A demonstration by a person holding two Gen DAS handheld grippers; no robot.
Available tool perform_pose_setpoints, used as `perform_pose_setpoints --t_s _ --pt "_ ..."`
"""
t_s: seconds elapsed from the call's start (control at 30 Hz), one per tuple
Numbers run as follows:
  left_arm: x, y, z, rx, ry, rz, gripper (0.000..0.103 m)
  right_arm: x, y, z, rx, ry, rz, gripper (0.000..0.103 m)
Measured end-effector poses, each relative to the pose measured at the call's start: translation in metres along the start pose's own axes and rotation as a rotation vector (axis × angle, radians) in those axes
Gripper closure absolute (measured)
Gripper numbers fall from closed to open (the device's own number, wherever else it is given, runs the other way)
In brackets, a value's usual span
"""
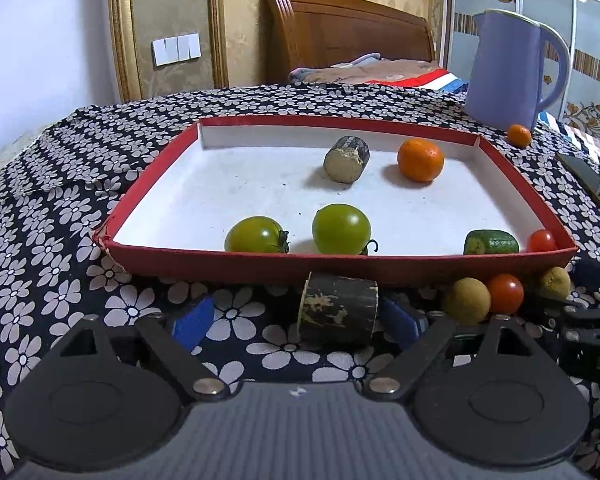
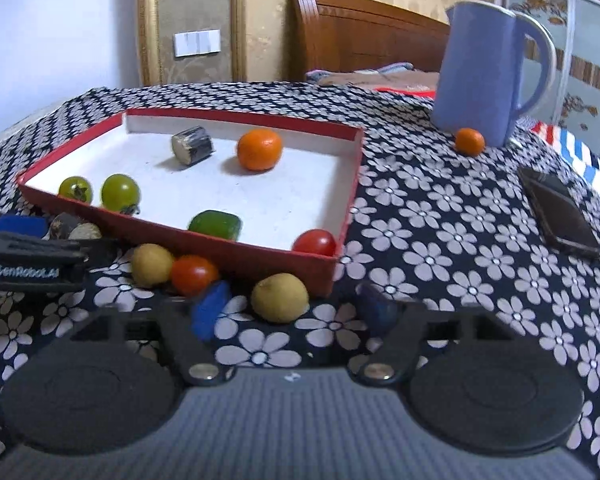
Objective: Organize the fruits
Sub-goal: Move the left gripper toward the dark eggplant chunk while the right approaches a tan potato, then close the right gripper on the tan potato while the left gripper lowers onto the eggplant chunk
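A red tray (image 1: pixel 340 266) with a white floor holds a sugarcane piece (image 1: pixel 346 160), an orange (image 1: pixel 420 159), two green tomatoes (image 1: pixel 341 229), a cucumber chunk (image 1: pixel 491 242) and a cherry tomato (image 1: pixel 541 241). In front of the tray, a second sugarcane piece (image 1: pixel 338 308) lies on the cloth between the fingers of my left gripper (image 1: pixel 298 310), which is open; there is a gap at the left pad. My right gripper (image 2: pixel 292 300) is open around a longan (image 2: pixel 279 298) without pressing it. Another longan (image 2: pixel 153 264) and a cherry tomato (image 2: pixel 194 274) lie beside it.
A blue jug (image 2: pixel 480 68) stands at the back right with a small orange (image 2: pixel 469 141) at its foot. A dark phone (image 2: pixel 556 208) lies on the flowered cloth to the right. My left gripper's body (image 2: pixel 28 256) sits close on the right gripper's left.
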State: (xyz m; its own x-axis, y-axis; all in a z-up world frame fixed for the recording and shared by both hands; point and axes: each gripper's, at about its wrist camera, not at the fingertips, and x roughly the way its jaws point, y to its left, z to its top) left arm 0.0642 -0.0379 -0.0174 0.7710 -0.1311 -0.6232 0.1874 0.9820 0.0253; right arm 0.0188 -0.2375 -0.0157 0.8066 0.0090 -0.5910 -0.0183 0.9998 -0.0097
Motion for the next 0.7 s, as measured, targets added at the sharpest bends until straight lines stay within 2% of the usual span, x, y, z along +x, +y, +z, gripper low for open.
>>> perform_pose_setpoints --t_s 0.1,0.2,0.3,0.33,0.4,0.5,0.57,0.7 --pt "0.0 -0.001 -0.001 -0.003 0.001 0.021 0.006 -0.003 0.001 -0.002 -0.009 -0.017 -0.039 0.0" --pt "0.0 0.0 -0.001 -0.005 0.002 0.019 0.006 -0.004 0.008 -0.003 -0.055 -0.022 -0.093 0.0" --pt "0.0 0.001 -0.001 -0.002 0.002 0.015 0.006 -0.003 0.008 -0.001 -0.051 -0.016 -0.094 0.002" --pt "0.0 0.001 -0.001 -0.004 0.003 0.013 0.006 -0.003 0.007 -0.001 -0.043 -0.011 -0.088 0.006" --pt "0.0 0.002 -0.001 -0.005 0.006 0.006 0.005 -0.003 0.003 -0.001 -0.009 -0.003 -0.06 0.022" --pt "0.002 0.001 0.001 -0.001 0.012 0.008 0.004 -0.004 0.002 -0.002 0.017 -0.004 -0.022 0.035" --pt "0.002 0.0 0.001 0.005 0.01 0.012 0.004 -0.004 0.006 -0.002 -0.009 -0.001 -0.04 0.038" --pt "0.003 0.002 0.001 -0.004 0.015 -0.001 0.004 -0.005 0.011 0.0 -0.013 0.009 -0.024 0.054"
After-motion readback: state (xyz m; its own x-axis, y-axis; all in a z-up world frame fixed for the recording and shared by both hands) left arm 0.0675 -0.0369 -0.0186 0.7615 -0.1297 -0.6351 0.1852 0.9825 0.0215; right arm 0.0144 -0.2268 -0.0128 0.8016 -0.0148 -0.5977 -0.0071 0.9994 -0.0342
